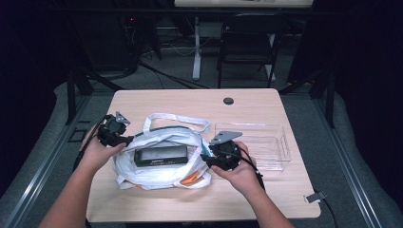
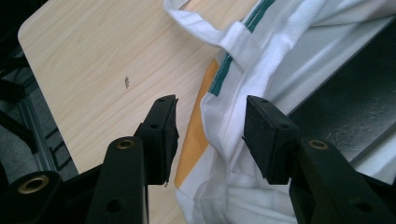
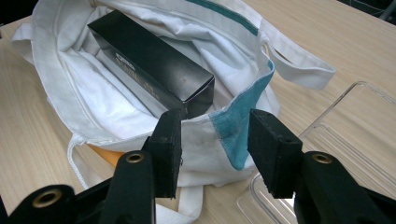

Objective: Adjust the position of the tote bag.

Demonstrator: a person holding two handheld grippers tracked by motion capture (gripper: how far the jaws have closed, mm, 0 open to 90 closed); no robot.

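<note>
White cloth bag (image 1: 159, 171) | black box (image 1: 160, 155) inside | table (image 1: 190, 102)

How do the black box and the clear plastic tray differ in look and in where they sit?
The black box is opaque and closed; the clear plastic tray is see-through and open-topped. The black box lies inside the white tote bag; the clear plastic tray rests bare on the wooden table, holding nothing. Both are rectangular.

Pale lettering is printed along the long side face of the black box (image 3: 154, 60) lying in the white bag (image 3: 74, 98), but it is too small to be read.
</note>
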